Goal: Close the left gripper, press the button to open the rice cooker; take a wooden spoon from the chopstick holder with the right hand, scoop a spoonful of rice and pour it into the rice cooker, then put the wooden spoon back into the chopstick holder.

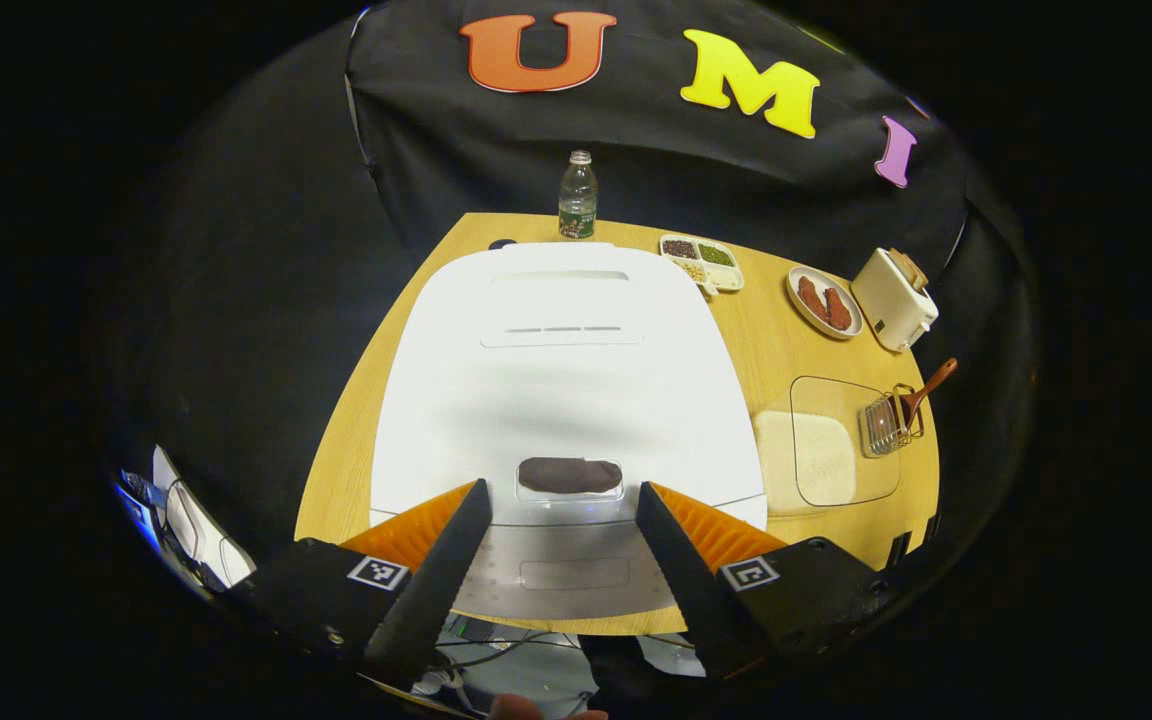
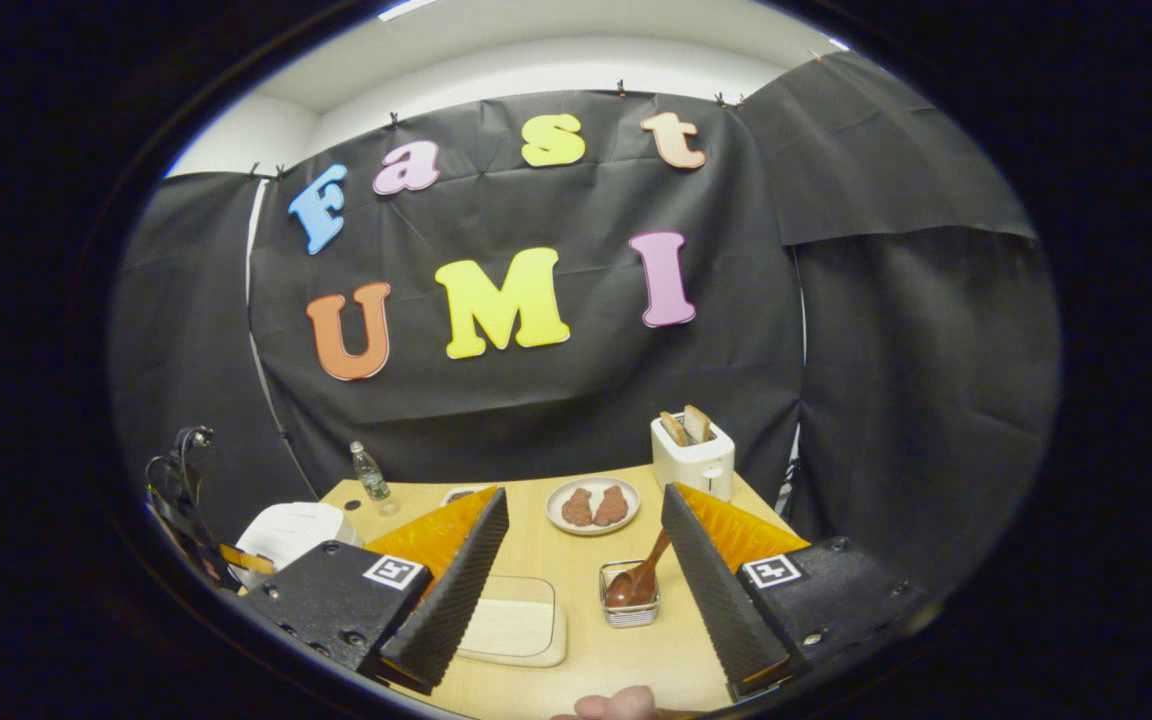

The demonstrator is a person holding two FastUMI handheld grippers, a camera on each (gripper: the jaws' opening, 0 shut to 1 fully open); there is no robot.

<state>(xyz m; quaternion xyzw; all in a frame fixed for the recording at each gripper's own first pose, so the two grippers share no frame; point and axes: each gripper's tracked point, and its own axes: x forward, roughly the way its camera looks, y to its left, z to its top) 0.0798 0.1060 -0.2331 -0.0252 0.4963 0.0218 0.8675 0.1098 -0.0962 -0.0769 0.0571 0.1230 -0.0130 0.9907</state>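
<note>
Tabletop: pale wood, carrying everything below.
Rice cooker: white, lid down, at the tabletop's left side; looks heavy and rigid, unlikely to slide under a press. Seen far left in the right gripper view.
Button: dark oval in a clear surround at the lid's front edge, lying between and just beyond the left claw's fingers; probably a stiff spring latch, best met squarely with closed fingertips.
Rice tray: shallow, pale, with loose grains, just right of the cooker; grains likely to spill from a tilted spoon.
Chopstick holder: small wire basket, light, apt to tip or shift if the spoon drags on it; right of the rice tray.
Wooden spoon: stiff, light, bowl down in the holder, handle leaning up and right; best taken along the bare handle.
Left claw: spread wide, pinching nothing, not yet closed for the press.
Right claw: spread, empty, above the near edge facing the holder.
Surroundings: toaster, plate of meat, divided bean dish, water bottle toward the back, well clear of both reaches.
</note>
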